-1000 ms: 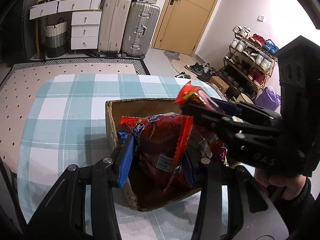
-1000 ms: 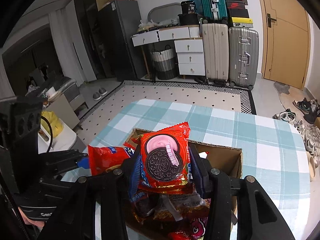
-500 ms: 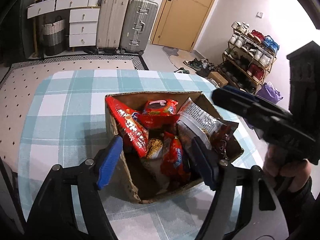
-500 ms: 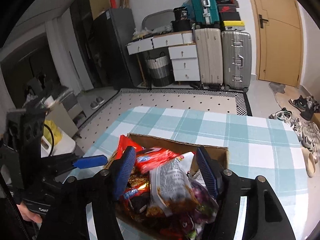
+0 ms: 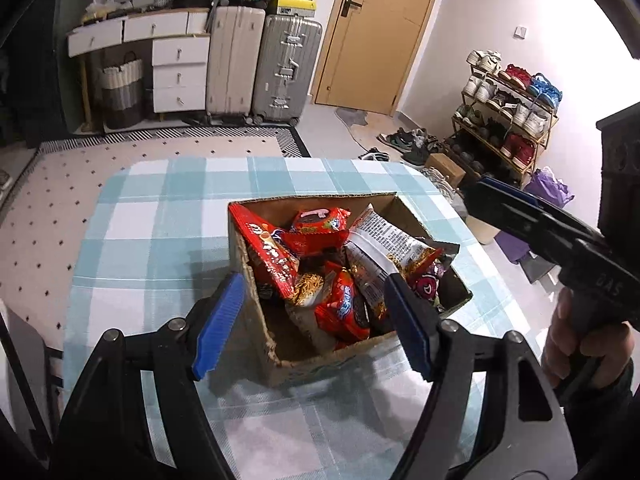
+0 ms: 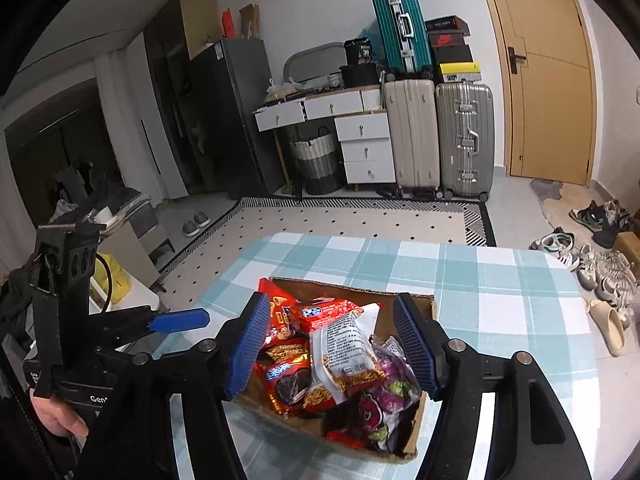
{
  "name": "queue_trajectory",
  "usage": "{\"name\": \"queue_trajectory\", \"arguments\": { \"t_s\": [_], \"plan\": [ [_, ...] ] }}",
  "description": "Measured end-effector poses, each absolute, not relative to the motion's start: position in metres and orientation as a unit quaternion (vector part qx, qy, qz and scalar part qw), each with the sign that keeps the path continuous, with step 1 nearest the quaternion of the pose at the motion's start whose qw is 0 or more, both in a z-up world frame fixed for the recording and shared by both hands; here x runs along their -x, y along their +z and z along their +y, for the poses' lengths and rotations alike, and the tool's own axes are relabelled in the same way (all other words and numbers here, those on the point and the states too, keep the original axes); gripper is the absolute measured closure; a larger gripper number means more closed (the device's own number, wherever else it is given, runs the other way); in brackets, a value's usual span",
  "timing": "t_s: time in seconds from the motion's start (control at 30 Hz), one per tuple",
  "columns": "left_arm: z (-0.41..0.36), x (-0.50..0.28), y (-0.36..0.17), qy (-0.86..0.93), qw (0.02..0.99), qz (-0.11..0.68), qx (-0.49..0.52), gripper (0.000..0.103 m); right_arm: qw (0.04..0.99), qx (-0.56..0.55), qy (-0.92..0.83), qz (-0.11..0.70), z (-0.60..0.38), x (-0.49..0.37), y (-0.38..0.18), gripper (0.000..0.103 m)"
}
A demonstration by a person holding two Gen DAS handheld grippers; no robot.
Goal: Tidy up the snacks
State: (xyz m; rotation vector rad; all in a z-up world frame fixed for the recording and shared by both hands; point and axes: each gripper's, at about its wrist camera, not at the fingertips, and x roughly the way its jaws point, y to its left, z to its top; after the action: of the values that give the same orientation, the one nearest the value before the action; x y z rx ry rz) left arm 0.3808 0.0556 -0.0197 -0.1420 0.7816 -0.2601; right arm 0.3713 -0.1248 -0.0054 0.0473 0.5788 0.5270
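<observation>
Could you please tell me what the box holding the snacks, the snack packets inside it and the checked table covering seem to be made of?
Box: brown cardboard, matt; its torn top edges look rough and fibrous.
Snack packets: thin plastic or foil film, glossy; they crinkle, catch highlights and have crimped seams.
Table covering: probably wipeable plastic or coated cloth, with a slight sheen, lying smooth and flat; plain woven fabric cannot be ruled out.

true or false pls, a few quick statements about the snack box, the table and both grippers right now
1. The cardboard box holds several snack packets. True.
2. The left gripper is clamped on a red packet. False: nothing is between its opening jaws.
3. The box sits on a checked tablecloth. True.
4. The right gripper holds a cookie packet. False: it is empty, above the box.
5. The white noodle packet lies on the tablecloth outside the box. False: it lies inside.
</observation>
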Motion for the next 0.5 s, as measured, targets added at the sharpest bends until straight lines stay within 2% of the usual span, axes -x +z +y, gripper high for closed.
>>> {"name": "queue_trajectory", "arguments": {
  "t_s": [0.07, 0.2, 0.5],
  "plan": [
    [0.056, -0.373, -0.014, -0.120, 0.917, 0.374, 0.066, 0.032, 0.926, -0.024, 0.255, 0.278, -0.128, -0.363, -0.001, 0.036],
    [0.057, -0.354, -0.001, -0.100, 0.926, 0.360, 0.059, 0.024, 0.930, -0.027, 0.252, 0.266, -0.134, -0.342, 0.009, 0.036],
    [0.051, -0.312, 0.026, -0.068, 0.941, 0.330, 0.035, 0.019, 0.940, -0.038, 0.248, 0.233, -0.154, -0.288, 0.021, 0.027]
  ]
}}
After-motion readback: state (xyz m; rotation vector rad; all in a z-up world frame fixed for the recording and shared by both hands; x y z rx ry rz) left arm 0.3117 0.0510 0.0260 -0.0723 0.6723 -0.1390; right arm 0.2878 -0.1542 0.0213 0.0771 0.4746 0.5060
